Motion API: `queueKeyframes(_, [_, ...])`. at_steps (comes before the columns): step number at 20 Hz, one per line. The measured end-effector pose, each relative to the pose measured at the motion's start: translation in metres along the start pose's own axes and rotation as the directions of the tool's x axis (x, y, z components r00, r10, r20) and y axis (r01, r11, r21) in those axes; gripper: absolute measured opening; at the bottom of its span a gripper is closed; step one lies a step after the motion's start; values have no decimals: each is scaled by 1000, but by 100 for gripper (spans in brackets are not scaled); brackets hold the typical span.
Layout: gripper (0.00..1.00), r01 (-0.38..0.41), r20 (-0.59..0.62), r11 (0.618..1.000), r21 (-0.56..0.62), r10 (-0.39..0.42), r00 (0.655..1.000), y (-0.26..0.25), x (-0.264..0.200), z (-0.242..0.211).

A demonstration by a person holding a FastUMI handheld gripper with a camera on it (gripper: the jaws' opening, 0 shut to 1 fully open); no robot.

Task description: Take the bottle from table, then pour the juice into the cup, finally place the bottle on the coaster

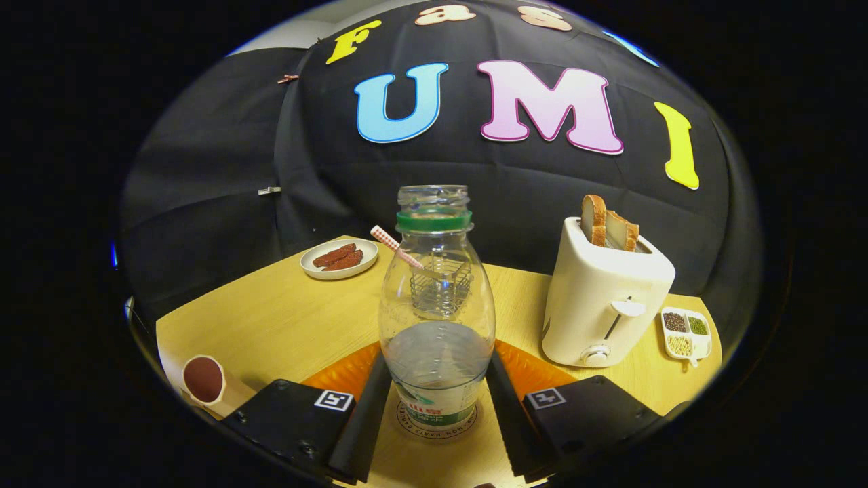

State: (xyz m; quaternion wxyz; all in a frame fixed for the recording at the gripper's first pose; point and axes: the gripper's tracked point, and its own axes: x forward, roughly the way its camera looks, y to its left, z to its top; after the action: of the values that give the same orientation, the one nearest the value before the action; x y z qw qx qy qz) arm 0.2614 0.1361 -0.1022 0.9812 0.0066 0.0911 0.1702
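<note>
A: tongs pinching the bottle low, both sides. It's upright on the coaster, cup off to the side.

B: no cap tho, so if they let go crooked it tips n spills on the surface imo.

Printed lettering rings the round coaster beneath the bottle, too small to read. The bottle's green-and-white label carries marks likewise illegible. Each claw finger bears a square coded marker.
</note>
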Motion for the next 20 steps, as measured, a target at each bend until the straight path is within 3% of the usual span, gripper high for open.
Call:
queueKeyframes(5, [80, -31, -26, 1000, 6, 31, 999, 5, -3, -5])
queueKeyframes(7, [100, -26, -29, 1000, 4, 27, 999, 5, -7, -4])
queueKeyframes(15, [98, -26, -26, 1000, -17, 26, 999, 7, -38, 4])
queueKeyframes(20, [98, 70, 30, 995, -72, -68, 997, -18, -82, 24])
